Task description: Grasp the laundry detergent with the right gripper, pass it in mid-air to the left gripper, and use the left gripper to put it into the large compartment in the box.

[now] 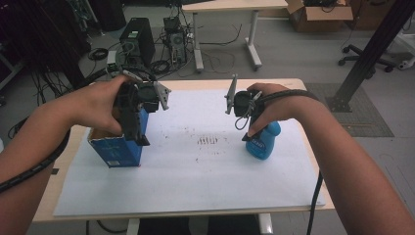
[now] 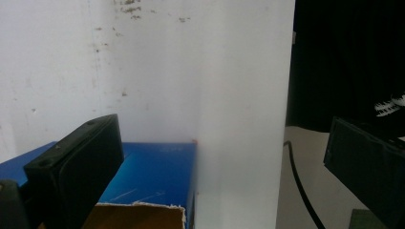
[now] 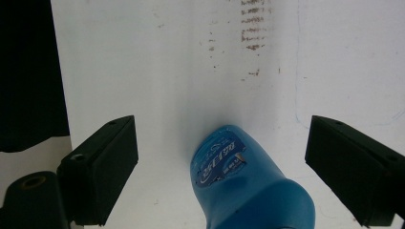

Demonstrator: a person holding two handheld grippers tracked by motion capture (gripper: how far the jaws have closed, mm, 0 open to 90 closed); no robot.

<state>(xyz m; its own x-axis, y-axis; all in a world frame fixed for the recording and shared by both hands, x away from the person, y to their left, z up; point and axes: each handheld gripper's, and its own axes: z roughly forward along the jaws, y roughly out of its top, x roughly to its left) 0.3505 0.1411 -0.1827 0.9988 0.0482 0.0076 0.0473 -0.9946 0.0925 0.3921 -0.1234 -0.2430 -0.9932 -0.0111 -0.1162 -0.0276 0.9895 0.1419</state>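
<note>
Blue box (image 1: pixel 116 149) stands upright, top open, at the left of the white sheet (image 1: pixel 195 186) on the desk (image 1: pixel 205 84). Above it, the left gripper (image 2: pixel 210 162) is spread wide, gripping nothing. Opposite, the right gripper (image 3: pixel 222 167) straddles the blue bottle (image 3: pixel 239 176), wide apart and not touching it.

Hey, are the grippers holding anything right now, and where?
Nothing is held. The left gripper is open over the blue box; the right gripper straddles the blue bottle untouched.

Blue bottle (image 3: pixel 248 186) between spread tongs (image 3: pixel 234 176), white sheet (image 3: pixel 167 57)
</note>
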